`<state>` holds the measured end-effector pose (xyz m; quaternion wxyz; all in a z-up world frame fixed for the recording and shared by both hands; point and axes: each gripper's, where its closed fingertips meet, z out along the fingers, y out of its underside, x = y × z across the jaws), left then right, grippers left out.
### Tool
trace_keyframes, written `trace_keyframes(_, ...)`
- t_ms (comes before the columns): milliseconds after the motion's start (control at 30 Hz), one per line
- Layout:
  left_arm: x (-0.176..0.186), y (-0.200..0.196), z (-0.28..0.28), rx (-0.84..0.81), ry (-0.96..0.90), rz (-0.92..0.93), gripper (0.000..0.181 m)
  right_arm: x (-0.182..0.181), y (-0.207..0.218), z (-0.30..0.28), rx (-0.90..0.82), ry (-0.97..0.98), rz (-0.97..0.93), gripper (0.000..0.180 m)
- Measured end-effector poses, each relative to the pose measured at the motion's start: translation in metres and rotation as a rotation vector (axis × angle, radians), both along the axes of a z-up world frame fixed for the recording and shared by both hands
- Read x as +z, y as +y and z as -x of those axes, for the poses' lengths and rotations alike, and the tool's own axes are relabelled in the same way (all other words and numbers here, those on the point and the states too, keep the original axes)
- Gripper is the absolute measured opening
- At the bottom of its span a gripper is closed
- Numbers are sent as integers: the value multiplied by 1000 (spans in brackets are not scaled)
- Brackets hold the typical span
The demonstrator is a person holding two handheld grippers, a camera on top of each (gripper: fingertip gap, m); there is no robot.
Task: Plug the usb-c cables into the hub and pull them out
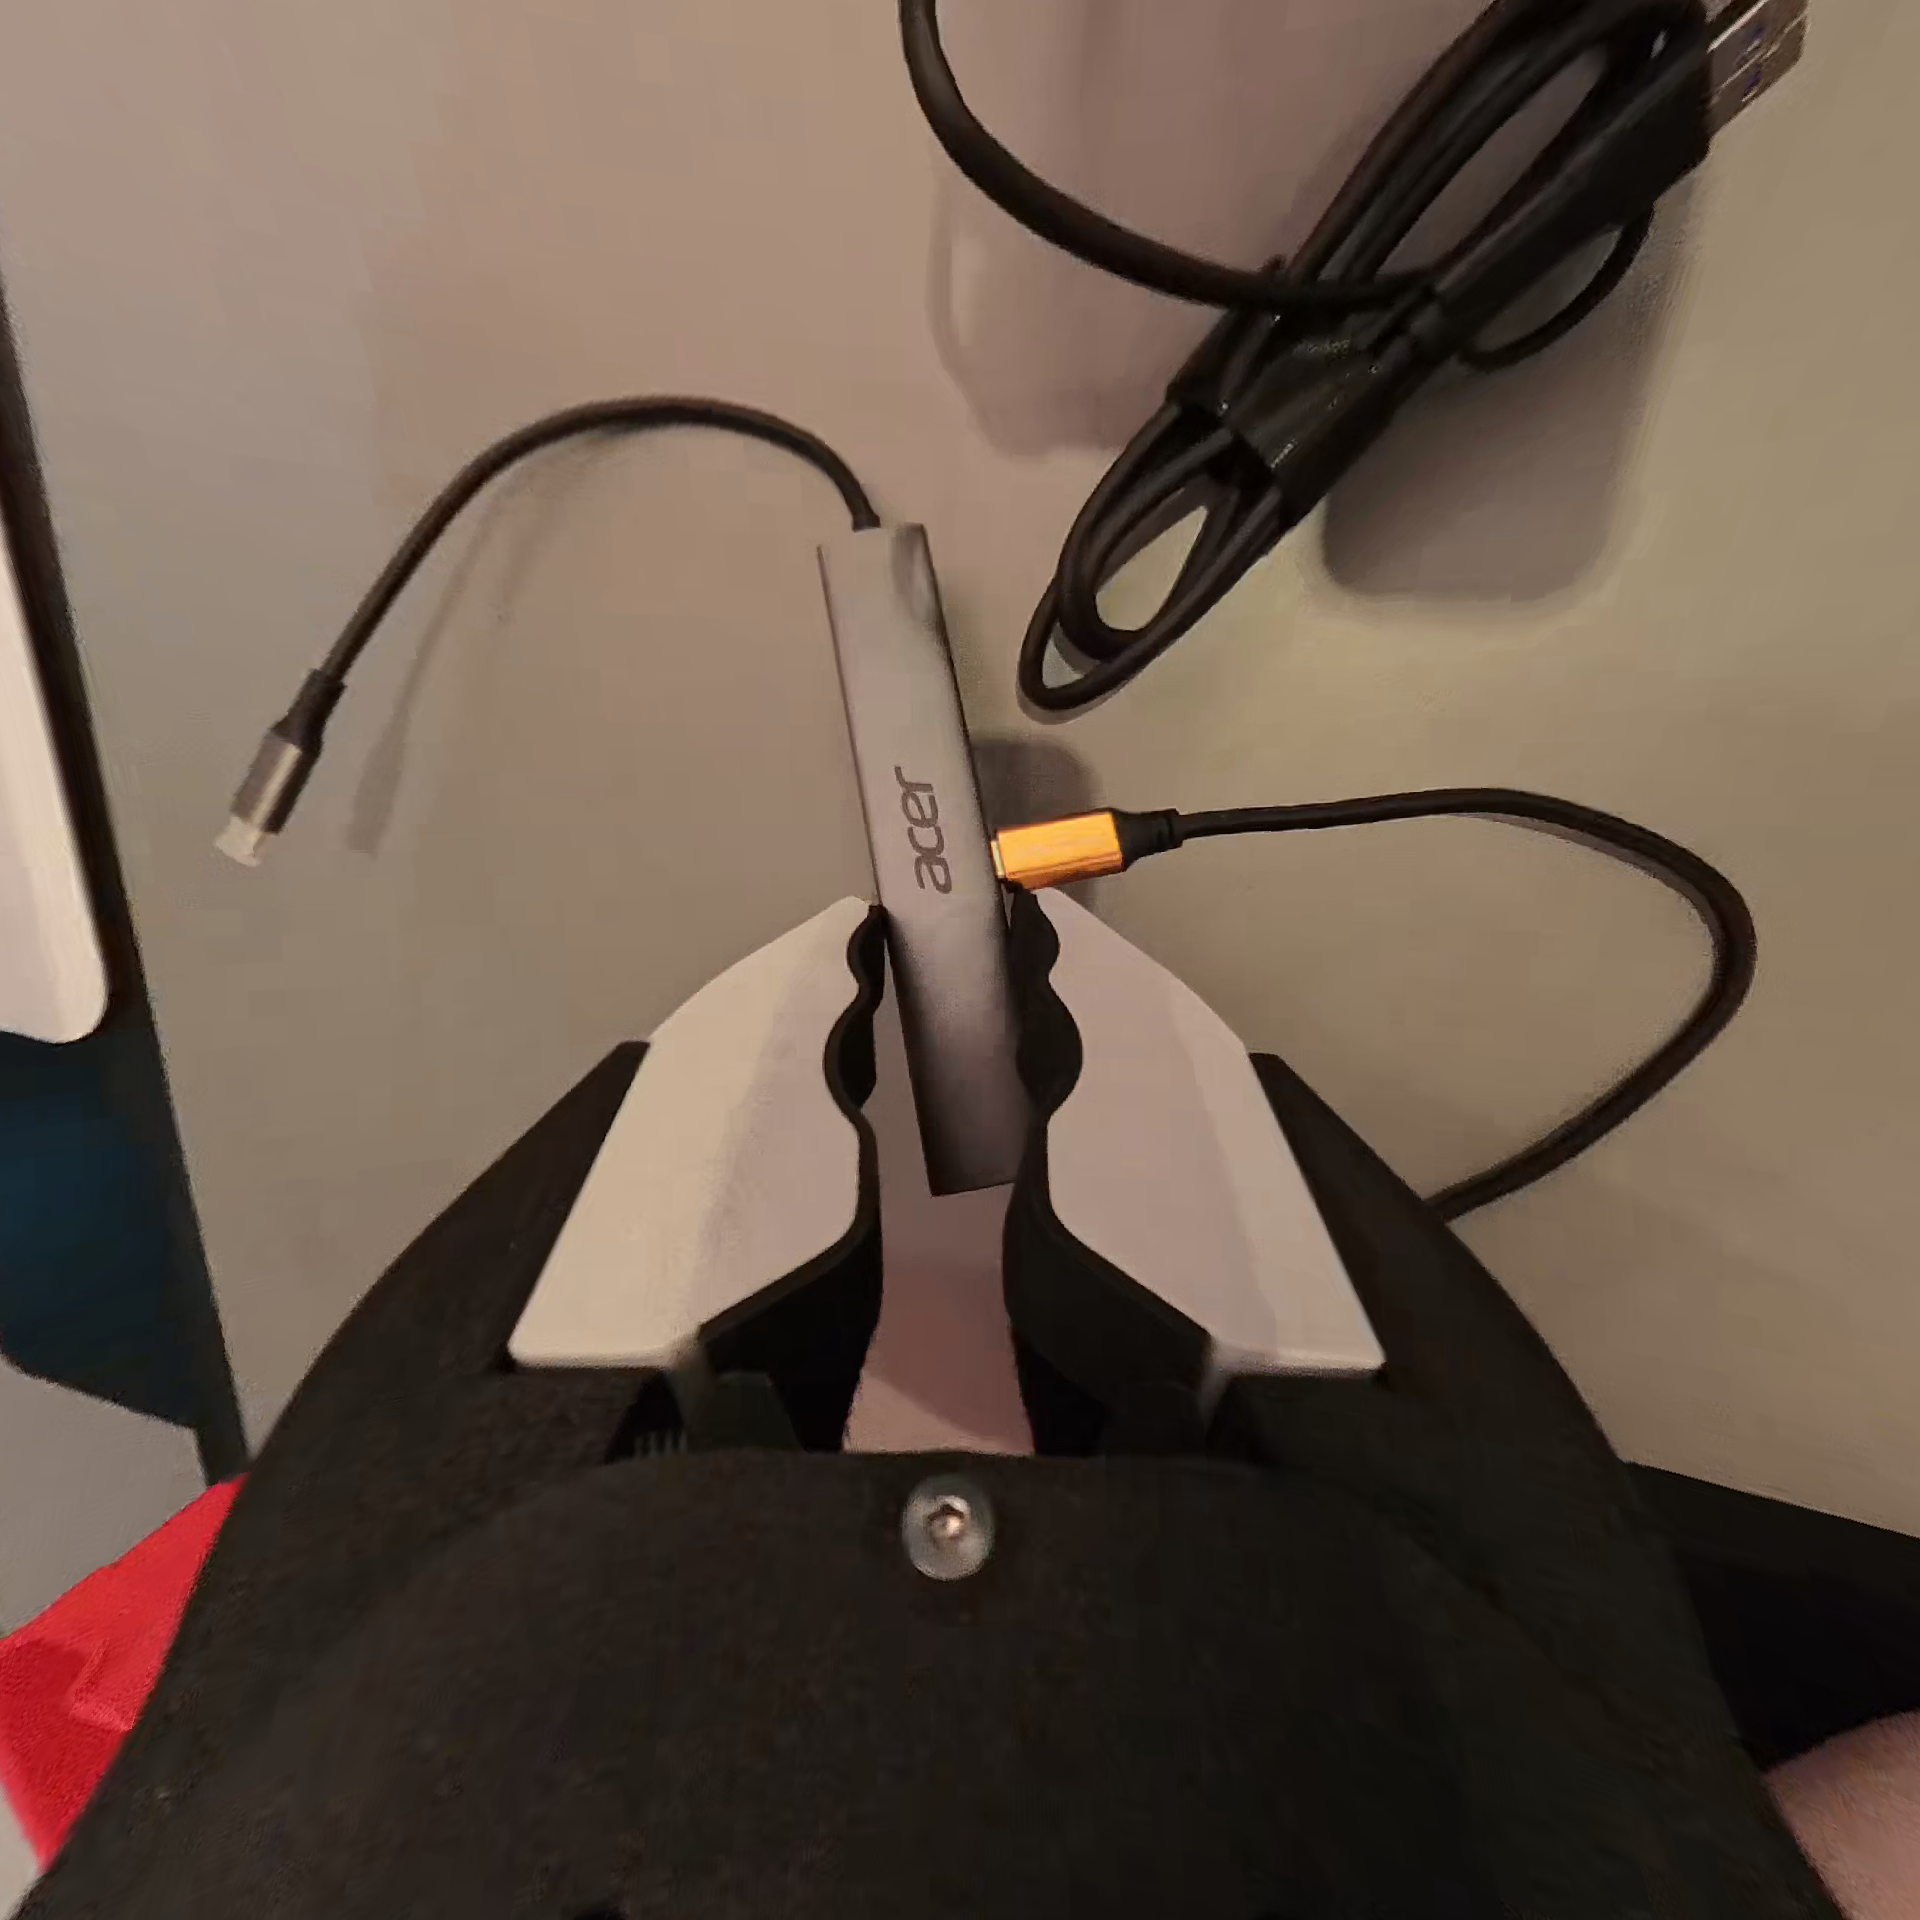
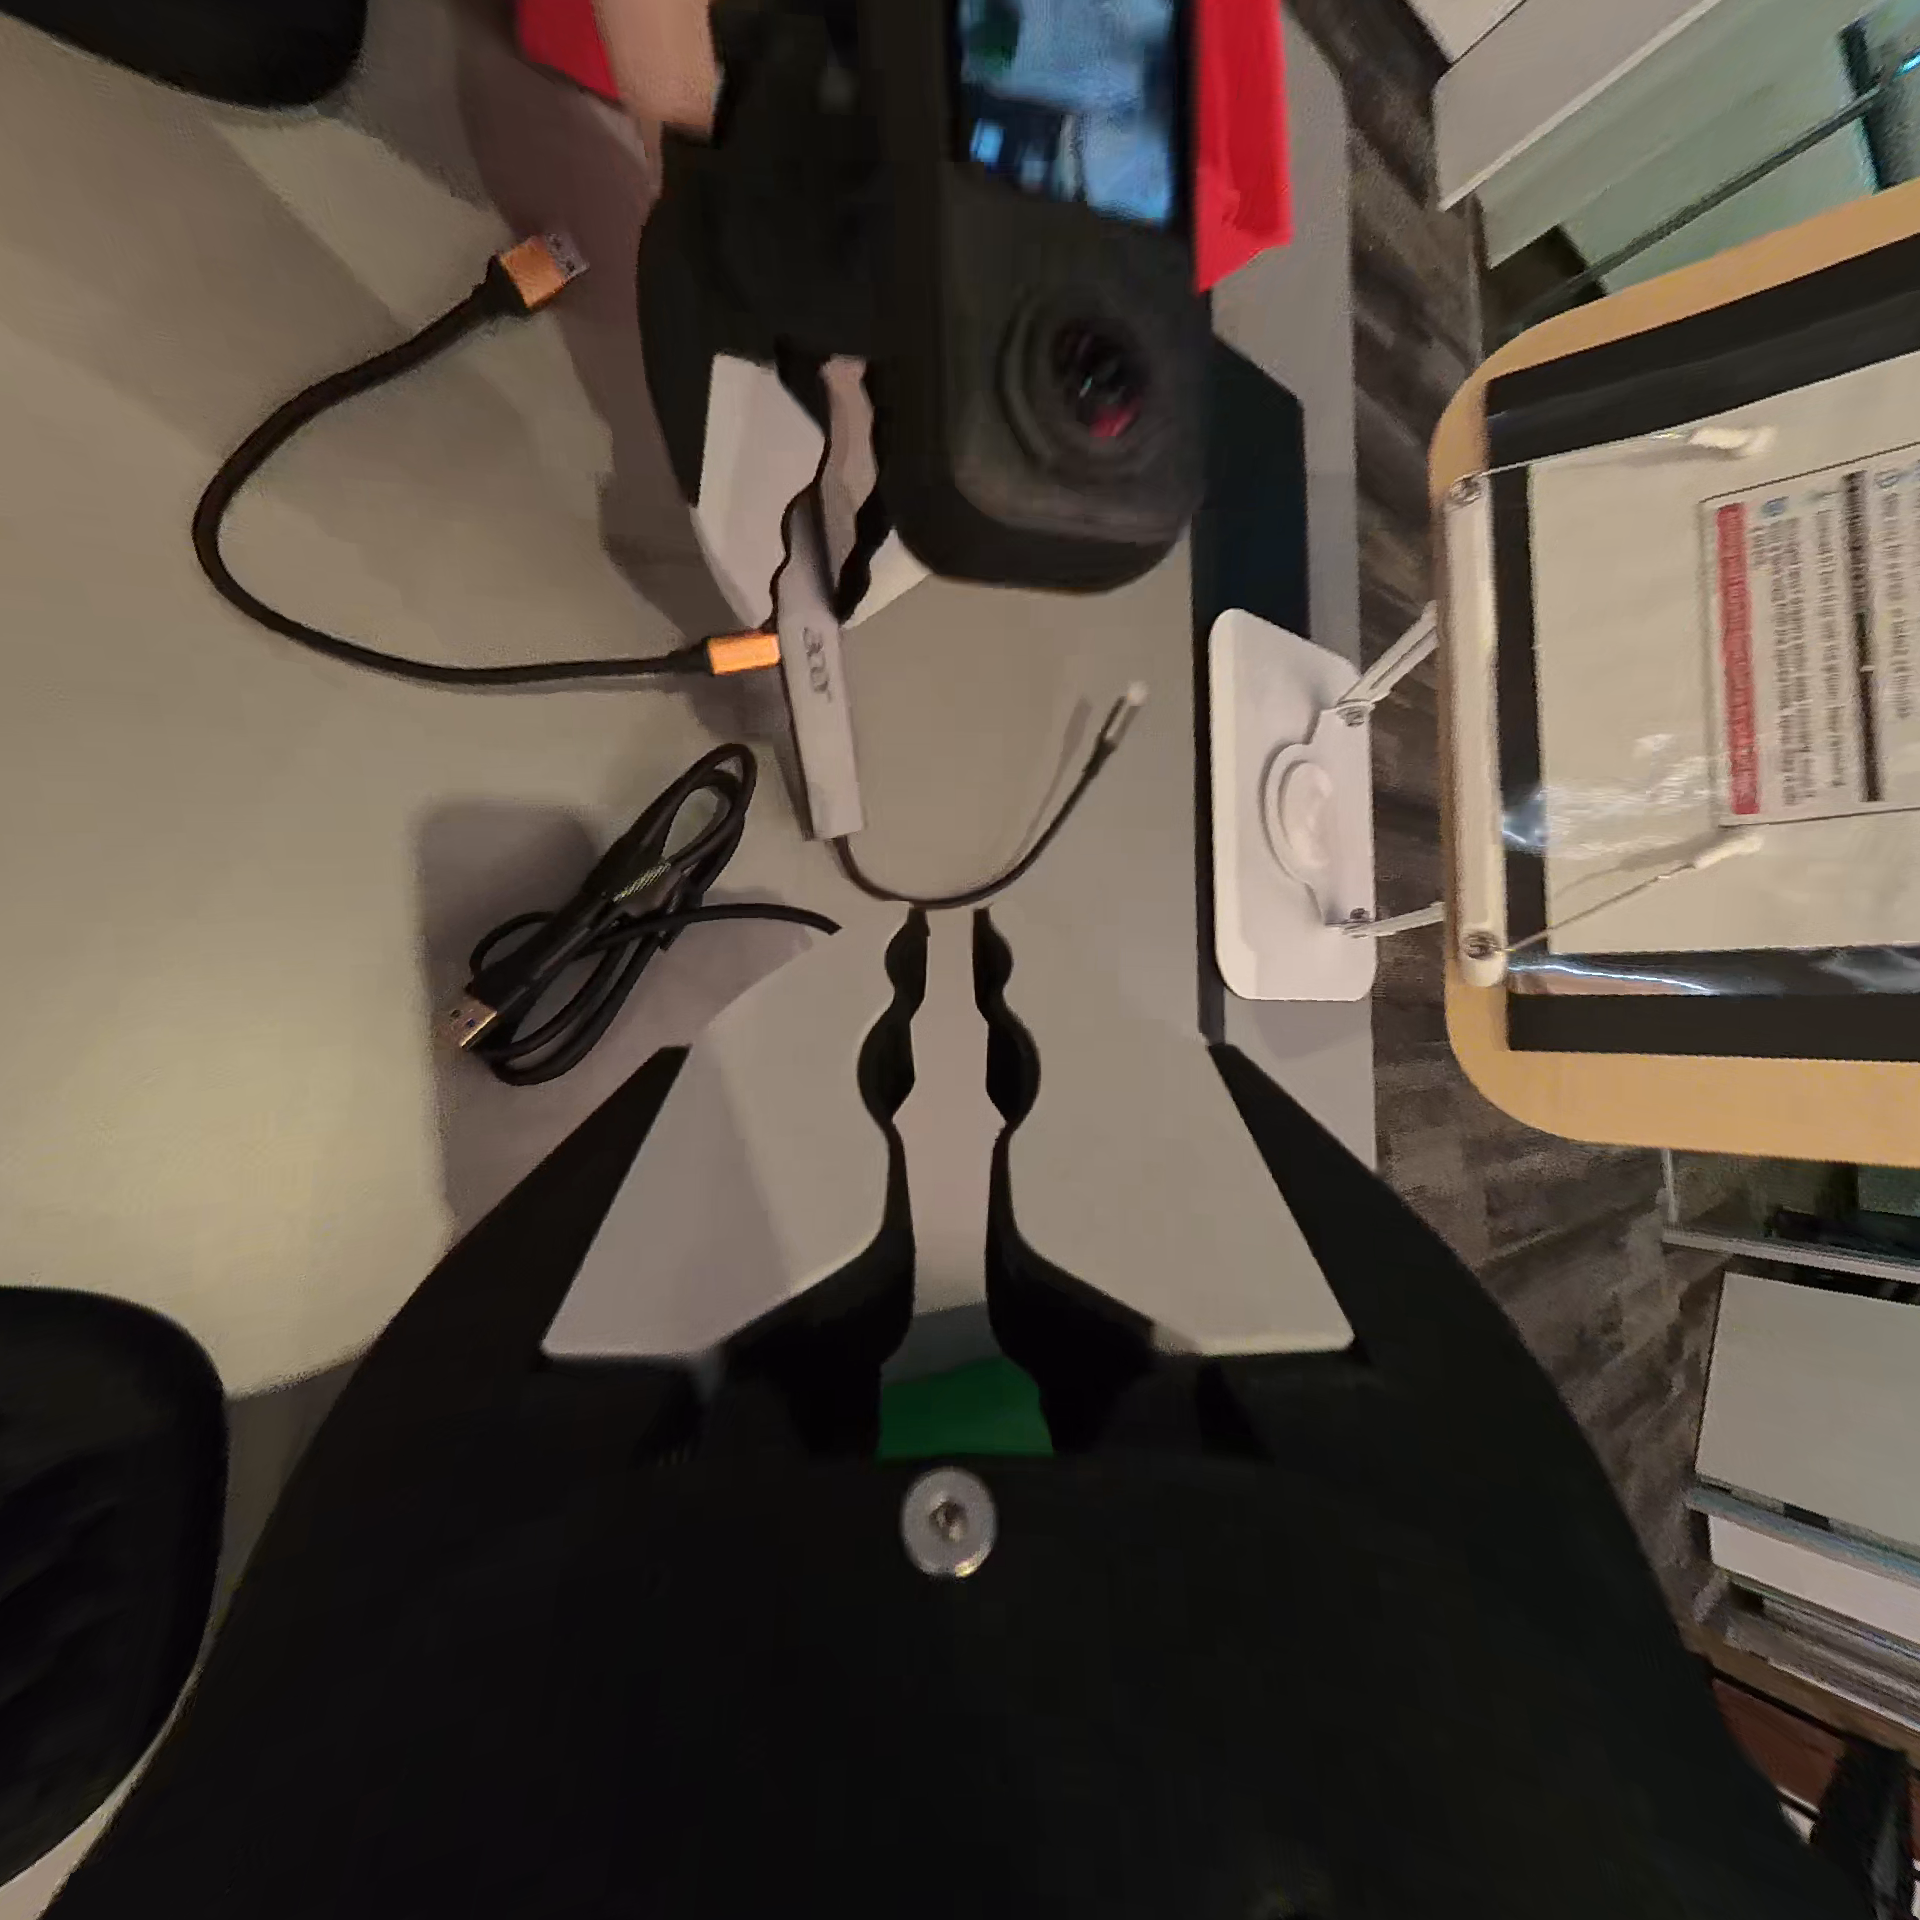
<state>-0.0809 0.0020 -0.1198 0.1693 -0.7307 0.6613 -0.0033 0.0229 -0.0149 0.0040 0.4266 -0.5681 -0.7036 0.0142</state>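
Observation:
My left gripper (image 1: 945, 914) is shut on the near half of a slim grey hub (image 1: 914, 790), holding it by its two long sides. A black cable with an orange plug (image 1: 1060, 847) sits in the hub's right side. The hub's own short lead ends in a loose grey plug (image 1: 275, 764) on the table to the left. In the right wrist view my right gripper (image 2: 945, 920) is empty, jaws slightly parted, a short way from the hub's (image 2: 821, 717) far end. The left gripper (image 2: 821, 603), the orange plug (image 2: 743, 655) and the cable's other orange end (image 2: 535, 270) show there too.
A tied bundle of black cable (image 1: 1351, 364) lies right of the hub; it also shows in the right wrist view (image 2: 613, 925). A white stand base (image 2: 1294, 810) sits at the grey table's edge (image 2: 1210, 935). A wooden board with a printed sheet (image 2: 1714, 675) stands beyond it. About 15 cm separates my left fingertips from my right.

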Motion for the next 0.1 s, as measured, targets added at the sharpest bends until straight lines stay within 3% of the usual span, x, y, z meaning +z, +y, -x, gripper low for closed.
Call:
trace_keyframes(33, -4, 1, 0, 2, 0, 12, 23, 4, -1, -2, -4, 10, -7, 9)
trace_keyframes(100, -8, 1, 1, 10, -5, 33, 22, 8, 0, -7, -18, 17, -18, 9)
